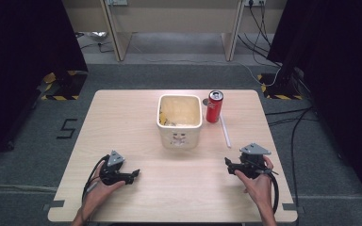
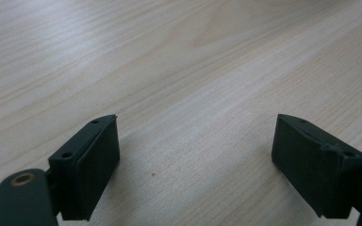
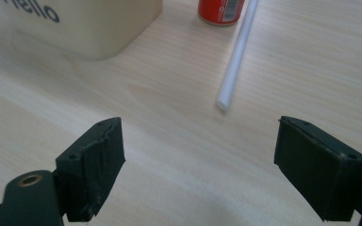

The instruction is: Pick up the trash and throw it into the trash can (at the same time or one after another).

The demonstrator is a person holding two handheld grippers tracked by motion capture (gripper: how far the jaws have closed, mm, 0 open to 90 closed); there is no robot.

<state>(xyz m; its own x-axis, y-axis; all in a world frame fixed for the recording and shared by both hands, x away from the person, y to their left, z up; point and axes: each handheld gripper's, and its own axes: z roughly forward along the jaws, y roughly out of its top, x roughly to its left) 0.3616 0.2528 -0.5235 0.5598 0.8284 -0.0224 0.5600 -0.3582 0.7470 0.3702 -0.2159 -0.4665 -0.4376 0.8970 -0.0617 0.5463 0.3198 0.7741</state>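
Observation:
A cream plastic tub [image 1: 179, 121] stands at the middle of the wooden table [image 1: 122, 122], with yellowish bits inside. Just right of it a red drink can [image 1: 214, 106] stands upright, and a white straw [image 1: 226, 132] lies on the table in front of the can. My left gripper [image 1: 134, 175] rests near the front left, open and pointing right, with bare wood between its fingers [image 2: 89, 165]. My right gripper [image 1: 227, 163] sits at the front right, open and empty. In the right gripper view its open jaws face the straw [image 3: 238, 52], the can [image 3: 220, 10] and the tub [image 3: 89, 23].
A small grey disc [image 1: 205, 101] lies beside the can. Beyond the table are grey carpet, cables [image 1: 283, 120] on the right, black curtains on both sides and desk legs [image 1: 115, 33] at the back. The table's front half between the grippers is bare wood.

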